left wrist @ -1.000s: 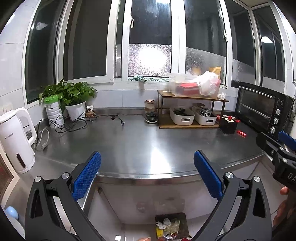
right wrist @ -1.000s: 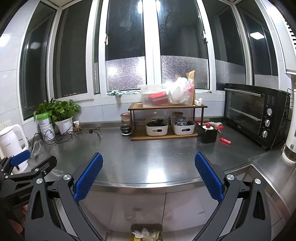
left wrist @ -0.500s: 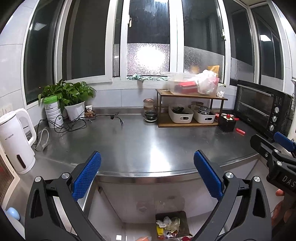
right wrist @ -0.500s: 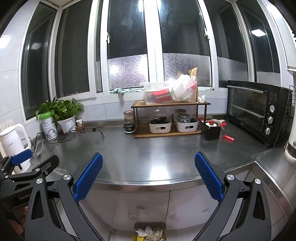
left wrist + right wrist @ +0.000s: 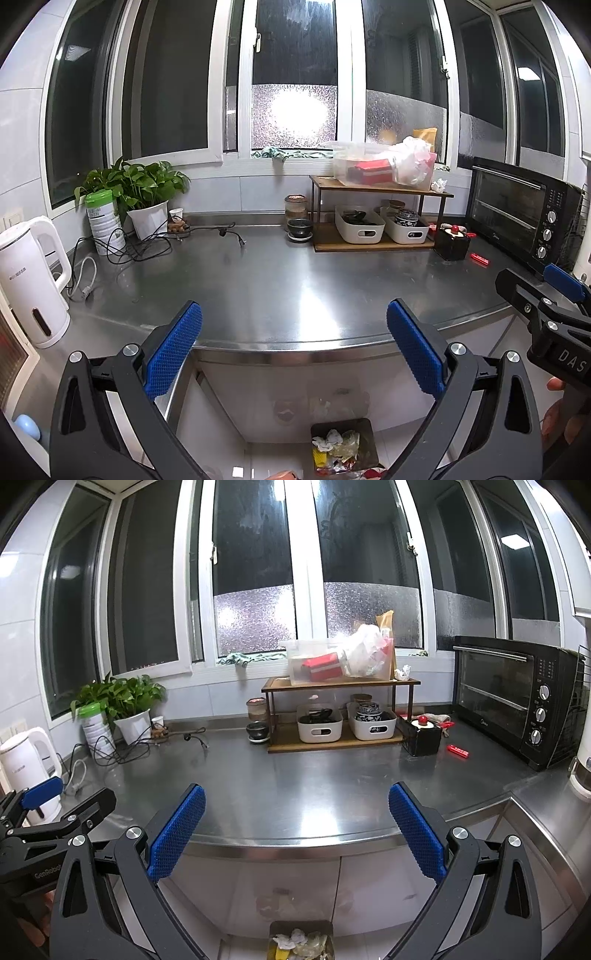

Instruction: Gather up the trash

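A: Trash status?
B: Trash sits in the bin point(image 5: 345, 448) on the floor under the surface point(image 5: 288, 291); surface front bare. Crumpled paper point(image 5: 402, 672) left on the shelf, red wrapper point(image 5: 457, 750) by the oven.
A: Tongs?
B: Left tongs point(image 5: 294, 347) and right tongs point(image 5: 296, 829) both released, empty, likely scanning above the bin.
A: Change?
B: View slightly raised versus earlier; nothing moved.

Before my fingers point(image 5: 184, 347) lies the bench point(image 5: 280, 288): kettle point(image 5: 29, 280) at its left edge, oven point(image 5: 524, 214) at its right, shelf point(image 5: 376, 218) along the back, bin point(image 5: 345, 448) on the floor below.
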